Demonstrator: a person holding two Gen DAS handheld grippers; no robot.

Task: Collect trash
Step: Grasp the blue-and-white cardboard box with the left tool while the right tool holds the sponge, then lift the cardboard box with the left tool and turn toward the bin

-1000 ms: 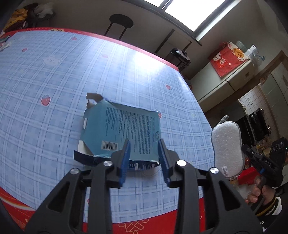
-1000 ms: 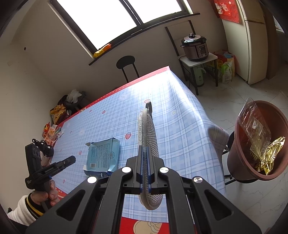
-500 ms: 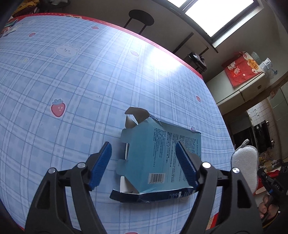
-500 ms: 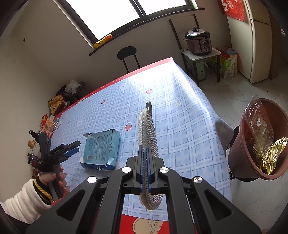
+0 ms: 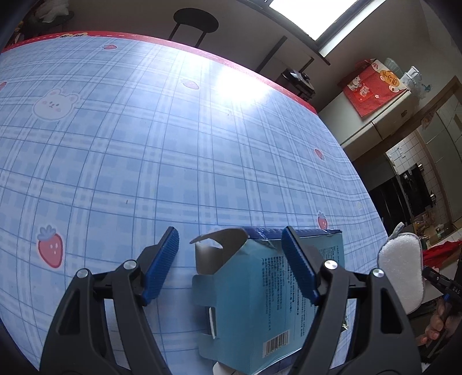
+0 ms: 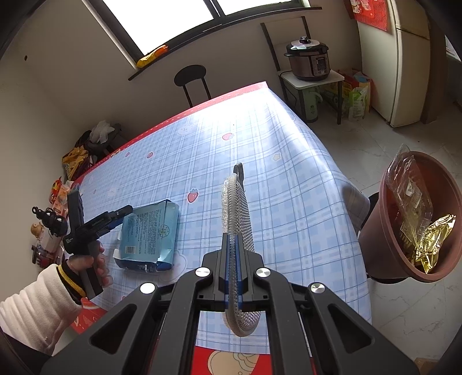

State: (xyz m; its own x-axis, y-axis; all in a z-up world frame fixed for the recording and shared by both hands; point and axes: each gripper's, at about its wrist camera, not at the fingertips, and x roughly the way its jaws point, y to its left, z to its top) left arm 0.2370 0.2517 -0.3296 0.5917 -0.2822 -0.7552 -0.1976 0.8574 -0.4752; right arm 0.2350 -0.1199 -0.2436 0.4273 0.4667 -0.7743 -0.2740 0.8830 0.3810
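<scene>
While flat, box (image 6: 150, 230) lengthwise table-inward.

We see bright daylight pouring from the window (image 6: 173, 26), which is blown out to white, throwing a glare patch across the tablecloth (image 5: 242, 86), while heavy fisheye bending and dark vignetting crowd the edges and both views stay fairly sharp.

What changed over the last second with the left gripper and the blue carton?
The left gripper opened from nearly shut to wide and moved in over the blue carton, whose open end now lies between its fingers, not gripped. The right gripper stayed shut on the scrubber pad; the bin is unchanged.
</scene>
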